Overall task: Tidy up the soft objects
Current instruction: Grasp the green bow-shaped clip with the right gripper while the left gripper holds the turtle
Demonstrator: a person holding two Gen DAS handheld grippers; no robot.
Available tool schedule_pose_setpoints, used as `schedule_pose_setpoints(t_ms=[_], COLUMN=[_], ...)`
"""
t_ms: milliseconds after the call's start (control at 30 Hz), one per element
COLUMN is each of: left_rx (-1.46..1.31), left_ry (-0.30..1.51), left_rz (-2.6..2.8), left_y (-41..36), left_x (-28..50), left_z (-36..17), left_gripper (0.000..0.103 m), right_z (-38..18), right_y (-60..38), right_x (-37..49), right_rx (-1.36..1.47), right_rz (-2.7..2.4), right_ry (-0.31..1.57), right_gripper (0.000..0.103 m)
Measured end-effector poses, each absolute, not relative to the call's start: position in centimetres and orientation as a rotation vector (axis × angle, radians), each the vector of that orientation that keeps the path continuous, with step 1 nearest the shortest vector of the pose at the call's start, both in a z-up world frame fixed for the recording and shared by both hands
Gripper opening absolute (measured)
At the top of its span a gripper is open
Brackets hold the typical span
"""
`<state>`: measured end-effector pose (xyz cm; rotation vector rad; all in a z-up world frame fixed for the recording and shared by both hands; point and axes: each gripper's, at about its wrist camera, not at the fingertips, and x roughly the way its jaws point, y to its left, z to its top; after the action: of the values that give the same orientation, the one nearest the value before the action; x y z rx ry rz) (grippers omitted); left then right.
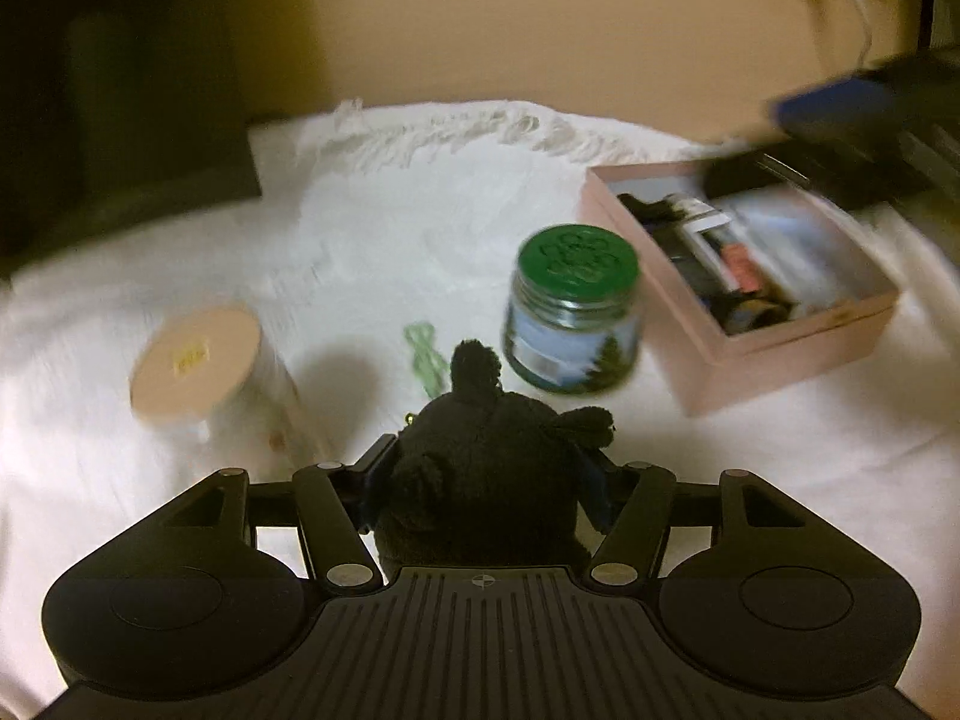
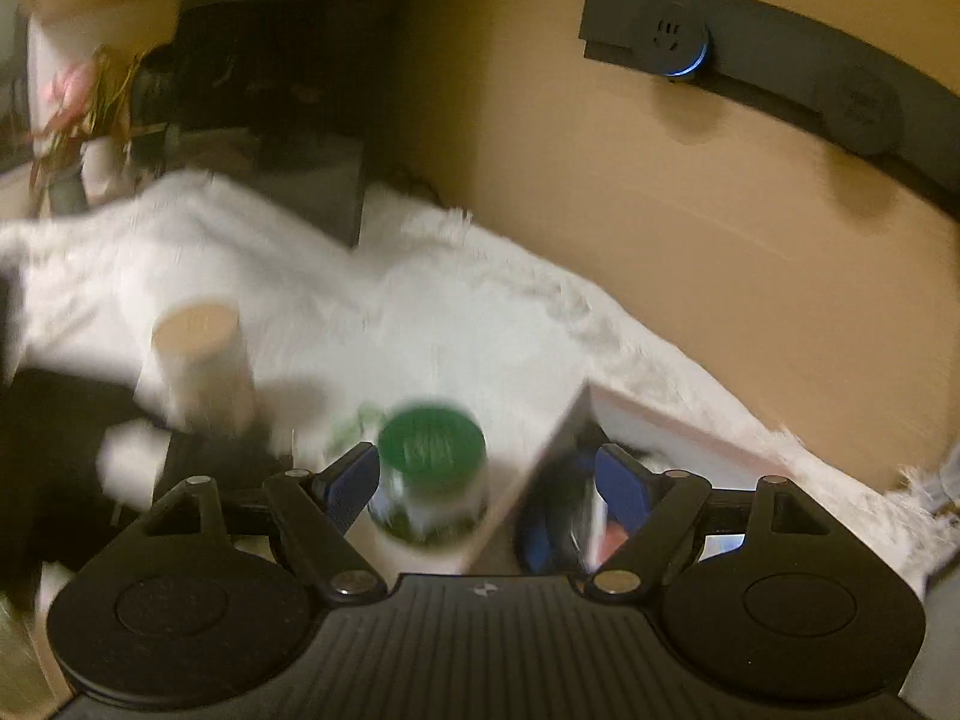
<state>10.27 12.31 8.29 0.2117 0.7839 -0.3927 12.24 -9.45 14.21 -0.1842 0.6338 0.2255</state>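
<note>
My left gripper is shut on a black plush toy, held just above the white cloth, near a green-lidded glass jar. A pink box with several small items stands to the right. The right gripper shows blurred in the left wrist view, above the box's far end. In the right wrist view my right gripper is open and empty, its blue pads either side of the jar and the box's corner. Both views are blurred.
A white cylinder with a tan top stands left of the jar; it shows in the right wrist view. A small green clip lies on the cloth. A tan wall with a dark socket strip runs behind.
</note>
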Motion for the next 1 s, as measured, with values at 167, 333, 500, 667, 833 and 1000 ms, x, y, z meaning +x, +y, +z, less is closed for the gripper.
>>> schedule_pose_setpoints(t_ms=[167, 333, 500, 667, 833, 1000], left_rx=[0.009, -0.139, -0.226, -0.259, -0.260, -0.229], left_ry=[0.846, 0.860, 0.873, 0.861, 0.874, 0.851], left_rz=[-0.351, -0.290, -0.259, -0.257, -0.279, -0.309], left_y=[16.1, 20.7, 24.0, 25.4, 25.4, 24.5], left_x=[8.8, 7.8, 7.4, 7.0, 7.8, 8.4], left_z=[8.0, 7.9, 7.8, 7.7, 7.3, 8.5], left_gripper=[0.066, 0.066, 0.066, 0.066, 0.066, 0.066], right_z=[14.7, 12.5, 7.0, 3.1, 3.2, 5.4], right_y=[-6.4, -2.3, 3.2, 3.3, 3.8, 2.9], right_x=[19.5, 26.1, 31.4, 33.9, 32.8, 30.2], right_rx=[-0.094, -0.046, -0.195, -0.086, -0.125, -0.074], right_rz=[0.285, 0.300, 0.251, 0.215, 0.244, 0.277], right_ry=[0.802, 0.995, 1.199, 1.357, 1.329, 1.270], right_gripper=[0.085, 0.085, 0.062, 0.050, 0.016, 0.006])
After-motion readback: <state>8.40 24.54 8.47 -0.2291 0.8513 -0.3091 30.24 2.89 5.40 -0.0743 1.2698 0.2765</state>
